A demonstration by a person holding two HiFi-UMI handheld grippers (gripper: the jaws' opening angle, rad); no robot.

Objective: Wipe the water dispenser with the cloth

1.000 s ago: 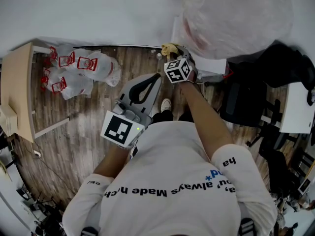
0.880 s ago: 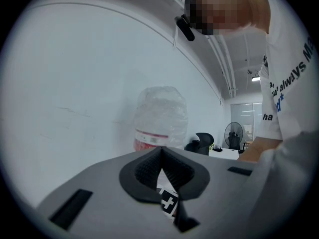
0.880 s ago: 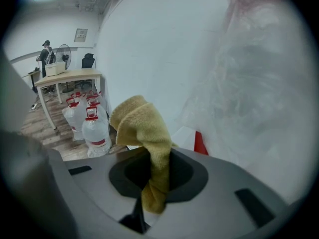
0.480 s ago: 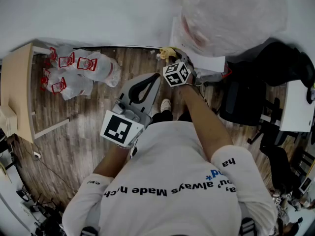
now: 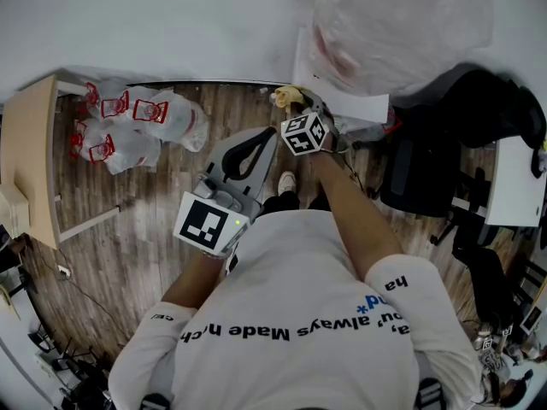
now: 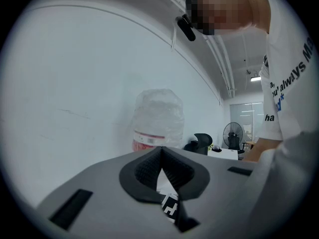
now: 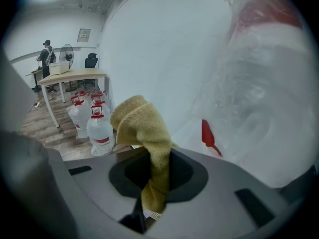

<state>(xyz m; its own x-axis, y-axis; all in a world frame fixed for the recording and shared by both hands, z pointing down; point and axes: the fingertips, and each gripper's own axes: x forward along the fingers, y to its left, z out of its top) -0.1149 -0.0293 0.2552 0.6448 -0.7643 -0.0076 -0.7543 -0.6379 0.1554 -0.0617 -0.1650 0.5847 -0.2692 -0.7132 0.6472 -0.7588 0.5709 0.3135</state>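
1. Clamping the yellow cloth in the right gripper, jaws closed on its lower tail, bunched bulk standing up past the tips.
2. Just ahead and to the right of that bulk: water dispenser, upright, white, with red tap and wrapped bottle on top; contact not clear.
3. Probably calls for a short push forward-right, then strokes along the upright face.
4. Held well behind, near the torso: left gripper, jaws together on nothing.
5. Below and leftward: wooden floor, water jugs, table.
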